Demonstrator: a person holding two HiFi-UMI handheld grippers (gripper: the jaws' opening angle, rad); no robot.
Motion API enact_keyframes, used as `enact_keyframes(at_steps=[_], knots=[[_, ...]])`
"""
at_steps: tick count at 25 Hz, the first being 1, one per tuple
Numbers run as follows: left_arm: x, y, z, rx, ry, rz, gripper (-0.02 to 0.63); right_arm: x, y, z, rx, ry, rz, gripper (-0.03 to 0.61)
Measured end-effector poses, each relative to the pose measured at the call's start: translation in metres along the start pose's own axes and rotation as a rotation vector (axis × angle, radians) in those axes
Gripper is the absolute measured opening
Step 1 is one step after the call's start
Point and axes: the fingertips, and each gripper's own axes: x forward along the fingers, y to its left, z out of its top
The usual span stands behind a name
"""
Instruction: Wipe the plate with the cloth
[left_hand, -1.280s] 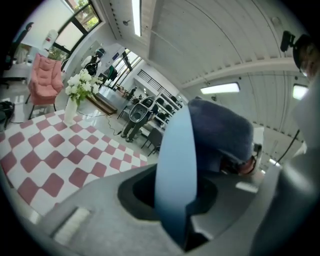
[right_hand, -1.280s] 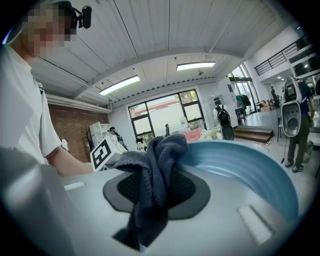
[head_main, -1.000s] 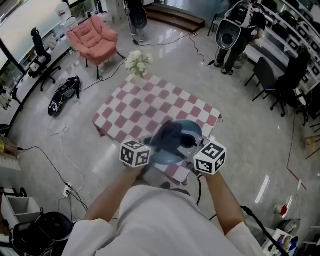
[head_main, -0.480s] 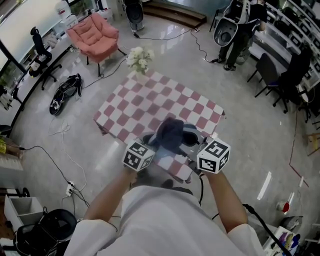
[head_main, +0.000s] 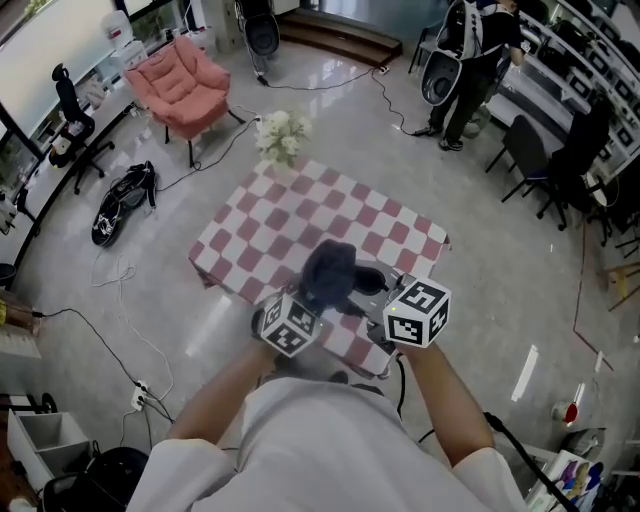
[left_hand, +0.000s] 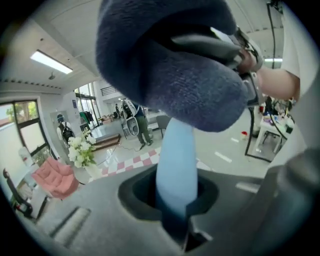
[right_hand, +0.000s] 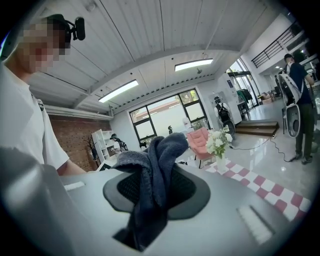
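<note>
Above the near edge of the checkered table (head_main: 300, 215), I hold both grippers close together. My left gripper (head_main: 305, 303) is shut on the rim of a light blue plate (left_hand: 175, 160), which stands edge-on from its jaws (left_hand: 175, 220). A dark blue cloth (head_main: 330, 272) hangs bunched from my right gripper (head_main: 377, 290), which is shut on it (right_hand: 145, 220). In the left gripper view the cloth (left_hand: 170, 75) presses on the plate's upper part and hides it. From the head view the cloth covers the plate.
A vase of white flowers (head_main: 280, 135) stands at the table's far corner. Around the table are a pink armchair (head_main: 180, 75), a black bag (head_main: 120, 200) and cables on the floor. A person (head_main: 470, 40) stands at the far right by desks and chairs.
The left gripper has moved right, closer to the right one. The plate, earlier showing blue under the cloth, has tipped up and is now hidden behind the cloth.
</note>
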Motion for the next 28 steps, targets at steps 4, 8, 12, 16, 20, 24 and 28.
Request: enact_keyframes(at_steps=[4, 8, 12, 16, 20, 24, 28], knots=[[0.000, 0.013, -0.001, 0.108, 0.015, 0.019, 0.060, 0.018, -0.005, -0.004, 0.001, 0.041, -0.030, 0.110], [-0.001, 0.026, -0.004, 0.199, 0.037, 0.043, 0.058, 0.027, -0.015, -0.010, 0.001, 0.089, -0.078, 0.110], [-0.004, 0.036, -0.010, 0.262, 0.044, 0.039, 0.058, 0.030, -0.029, -0.016, 0.008, 0.129, -0.141, 0.109], [-0.007, 0.044, -0.011, 0.308, 0.038, 0.044, 0.058, 0.028, -0.038, -0.019, 0.033, 0.140, -0.169, 0.109], [-0.010, 0.048, -0.010, 0.334, 0.027, 0.040, 0.058, 0.021, -0.046, -0.021, 0.063, 0.130, -0.190, 0.109], [-0.014, 0.049, -0.010, 0.370, 0.016, 0.039, 0.058, 0.014, -0.050, -0.025, 0.087, 0.114, -0.200, 0.109], [-0.022, 0.051, -0.008, 0.399, 0.003, 0.038, 0.058, 0.008, -0.051, -0.024, 0.097, 0.102, -0.202, 0.109]])
